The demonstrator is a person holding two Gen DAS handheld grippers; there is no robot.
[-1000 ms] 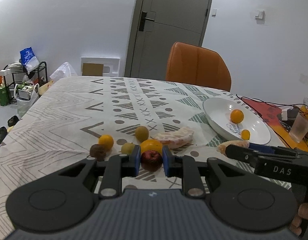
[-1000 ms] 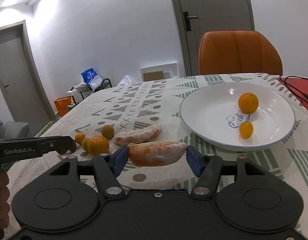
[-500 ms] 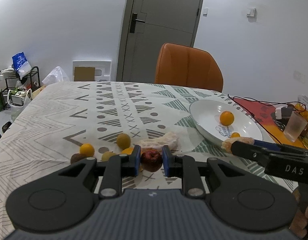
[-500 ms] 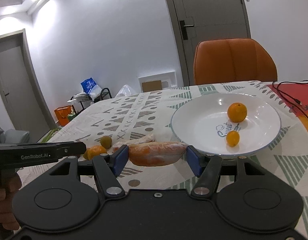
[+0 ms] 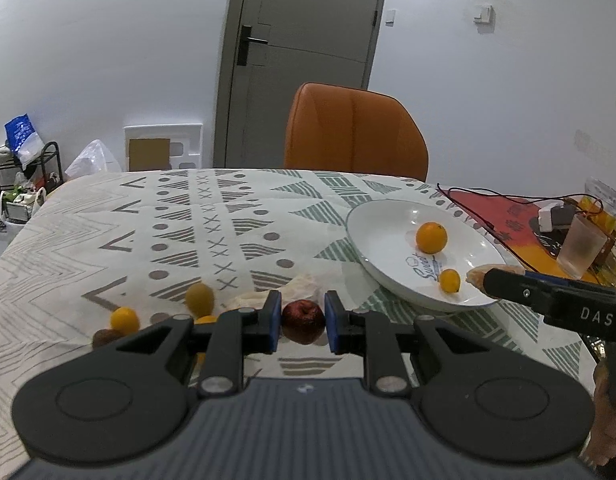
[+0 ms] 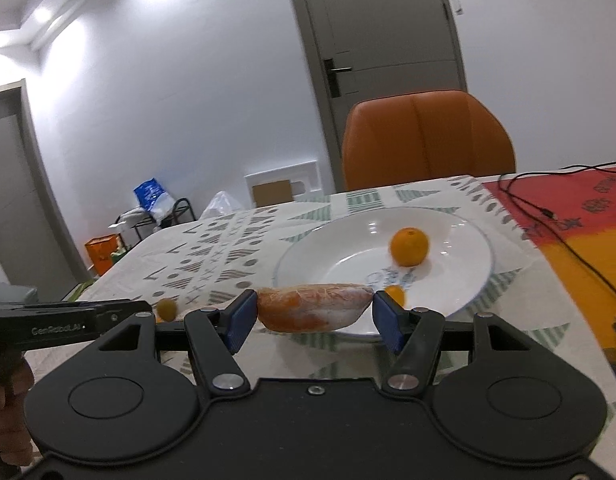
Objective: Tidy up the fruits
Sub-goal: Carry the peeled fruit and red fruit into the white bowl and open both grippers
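Note:
My left gripper (image 5: pixel 300 322) is shut on a small dark red fruit (image 5: pixel 303 321) and holds it above the patterned tablecloth. My right gripper (image 6: pixel 313 312) is shut on a wrapped peeled orange segment (image 6: pixel 313 311), lifted near the front rim of the white plate (image 6: pixel 327 252). The plate (image 5: pixel 383 240) holds a big orange (image 5: pixel 431 237) and a small orange (image 5: pixel 449 281). The right gripper shows in the left wrist view (image 5: pixel 487 280) at the plate's near edge. A second wrapped segment (image 5: pixel 296 288), a green fruit (image 5: pixel 199 298), a small orange (image 5: pixel 124 319) and a brown fruit (image 5: pixel 106 337) lie on the cloth.
An orange chair (image 5: pixel 353 130) stands at the table's far side. A red mat (image 5: pixel 507 212) with a black cable, a white adapter (image 5: pixel 555 218) and a plastic cup (image 5: pixel 579 246) lie right of the plate. A shelf with bags (image 5: pixel 24 172) stands on the floor at left.
Both grippers have lifted with their fruit. The right gripper has moved toward the plate, which now looks nearer. The left gripper has risen away from the fruit cluster.

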